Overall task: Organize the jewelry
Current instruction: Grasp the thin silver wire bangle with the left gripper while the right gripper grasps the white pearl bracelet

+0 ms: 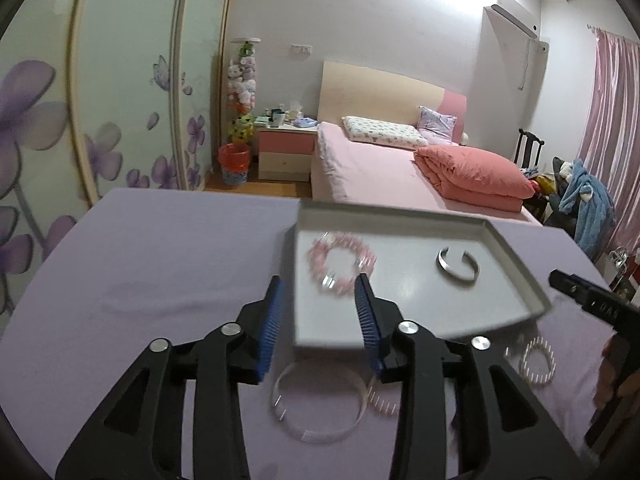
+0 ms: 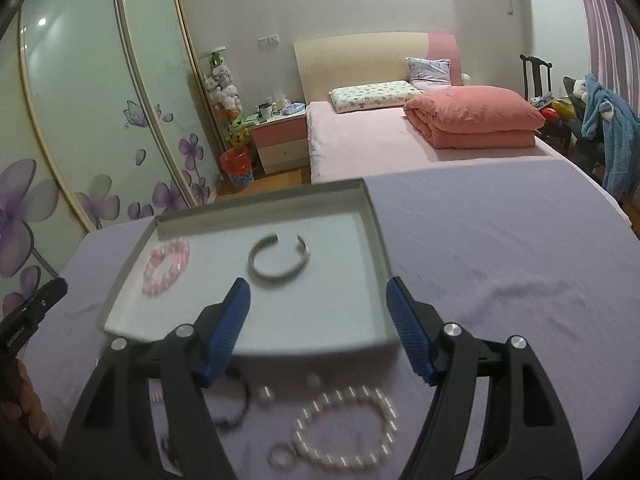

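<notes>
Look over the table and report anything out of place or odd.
Nothing looks damaged or spilled. The white tray holds only the pink bead bracelet and the silver cuff. The pearl bracelet, a white hoop and a dark bracelet lie loose on the purple cloth in front of it, not yet sorted.

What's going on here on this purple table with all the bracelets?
A person is sorting jewelry into a white tray with a pair of tongs in each hand. A pink beaded bracelet and a silver cuff bangle already lie in the tray. A pearl bracelet, a thin white hoop and some smaller pieces remain on the lavender cloth. The left tongs and right tongs are both open and hold nothing.
</notes>
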Tool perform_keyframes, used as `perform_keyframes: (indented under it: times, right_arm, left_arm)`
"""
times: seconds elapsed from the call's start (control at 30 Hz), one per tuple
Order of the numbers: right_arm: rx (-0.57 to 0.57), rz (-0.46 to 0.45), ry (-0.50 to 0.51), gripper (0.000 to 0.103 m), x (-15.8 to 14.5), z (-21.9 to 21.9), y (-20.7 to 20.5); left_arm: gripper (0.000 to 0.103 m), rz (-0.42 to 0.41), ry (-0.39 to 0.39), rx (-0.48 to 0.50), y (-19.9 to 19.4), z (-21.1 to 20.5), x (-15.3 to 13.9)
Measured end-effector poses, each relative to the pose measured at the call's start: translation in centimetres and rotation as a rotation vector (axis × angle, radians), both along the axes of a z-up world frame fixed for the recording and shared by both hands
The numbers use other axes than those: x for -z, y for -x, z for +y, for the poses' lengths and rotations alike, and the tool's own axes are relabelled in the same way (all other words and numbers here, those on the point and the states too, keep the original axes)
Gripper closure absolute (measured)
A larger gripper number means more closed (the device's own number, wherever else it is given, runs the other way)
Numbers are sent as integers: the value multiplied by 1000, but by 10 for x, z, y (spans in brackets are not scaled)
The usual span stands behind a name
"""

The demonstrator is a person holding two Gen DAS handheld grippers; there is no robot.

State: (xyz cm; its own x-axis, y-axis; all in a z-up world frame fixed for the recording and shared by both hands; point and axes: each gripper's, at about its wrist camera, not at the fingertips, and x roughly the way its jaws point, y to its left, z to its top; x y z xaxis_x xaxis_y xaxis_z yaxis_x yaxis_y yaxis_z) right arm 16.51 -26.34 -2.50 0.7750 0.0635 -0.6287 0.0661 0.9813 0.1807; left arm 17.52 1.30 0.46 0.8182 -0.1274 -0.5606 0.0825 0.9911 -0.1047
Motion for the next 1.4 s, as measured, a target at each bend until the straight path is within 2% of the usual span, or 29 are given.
perform_keyframes:
  times: [0.17, 0.23, 0.4, 0.5, 0.53, 0.7, 0.9, 1.1, 1.27, 1.4]
  right_arm:
    - [14, 80, 36, 38, 22, -6, 27]
    - [16, 116, 56, 43, 32, -6, 32]
    - [25, 191, 78, 63, 52, -6, 32]
    - [24, 230, 115, 70, 61, -3, 25]
    - [22, 234, 125, 70, 64, -5, 26]
    - [5, 218, 188, 92, 66, 7, 27]
    - [9, 206, 209, 93, 69, 10, 29]
    - [7, 206, 192, 93, 69, 9, 28]
    - [5, 206, 172, 93, 68, 6, 27]
    - [5, 206, 166, 92, 68, 6, 27]
  left_arm:
    - [52, 33, -40, -5, 29, 10, 16]
    - [50, 51, -50, -3, 35, 11, 22]
    - [50, 80, -69, -6, 41, 14, 33]
    - [50, 97, -75, 0, 42, 13, 37]
    - [50, 104, -79, 4, 42, 12, 39]
    - [49, 141, -95, 12, 41, 8, 50]
    - [36, 186, -104, 30, 35, 1, 60]
    - [24, 229, -165, 65, 24, -14, 69]
    - [21, 294, -188, 86, 9, -22, 80]
    - [21, 298, -176, 70, -1, -22, 80]
